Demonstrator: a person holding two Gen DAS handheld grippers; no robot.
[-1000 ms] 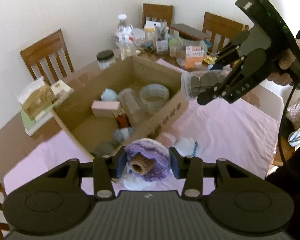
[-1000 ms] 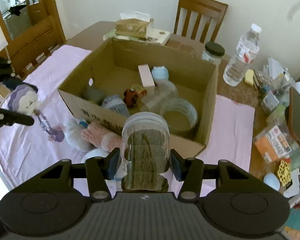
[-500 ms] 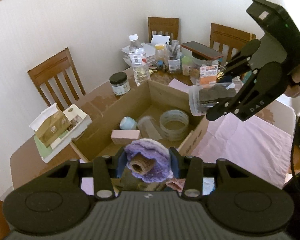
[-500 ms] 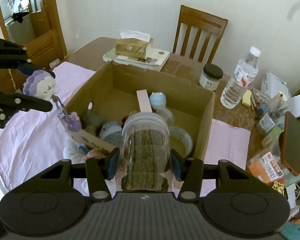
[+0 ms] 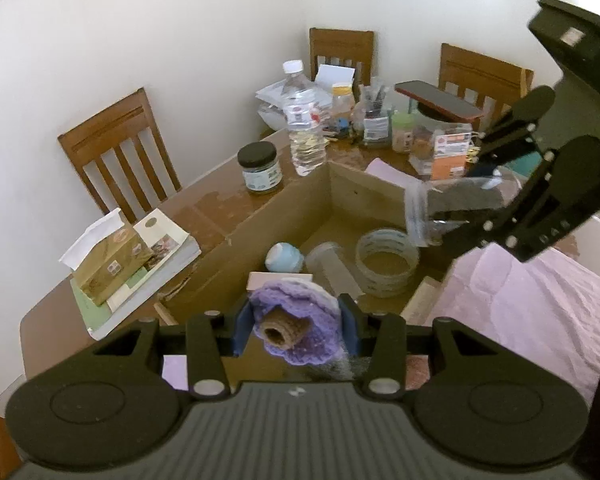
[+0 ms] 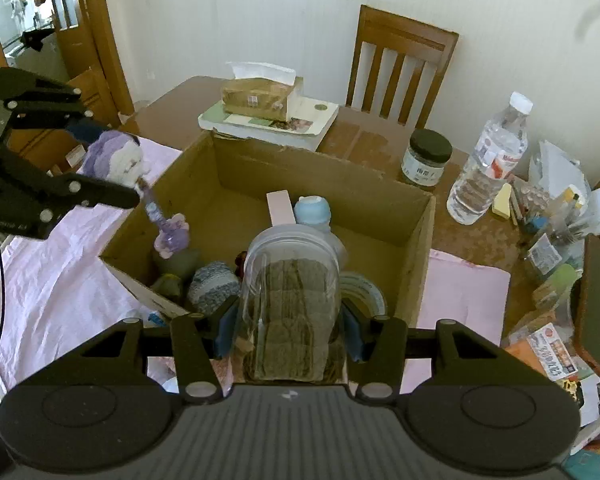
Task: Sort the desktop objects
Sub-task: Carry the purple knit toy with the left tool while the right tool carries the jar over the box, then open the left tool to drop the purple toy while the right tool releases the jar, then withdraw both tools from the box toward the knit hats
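Note:
My left gripper (image 5: pixel 296 326) is shut on a purple and white crocheted toy (image 5: pixel 296 320), held above the near edge of the open cardboard box (image 5: pixel 364 188). In the right wrist view the toy (image 6: pixel 114 158) has a beaded strand with a purple flower (image 6: pixel 172 236) hanging into the box (image 6: pixel 420 240). My right gripper (image 6: pixel 288 330) is shut on a clear plastic jar (image 6: pixel 292 300) with dark knitted pieces inside, held over the box; it also shows in the left wrist view (image 5: pixel 456 210). The box holds a tape roll (image 5: pixel 386 262), a blue-capped bottle (image 5: pixel 284 258), a pink block (image 6: pixel 280 208) and knitted items (image 6: pixel 214 286).
A pink cloth (image 5: pixel 532 312) covers the table beside the box. A tissue box on books (image 5: pixel 112 264), a dark-lidded jar (image 5: pixel 260 168), a water bottle (image 5: pixel 304 128) and assorted clutter (image 5: pixel 420 132) stand behind the box. Wooden chairs (image 5: pixel 116 148) line the wall.
Both grippers have moved forward and over the box with their loads. The toy's beaded strand now hangs inside the box's near corner.

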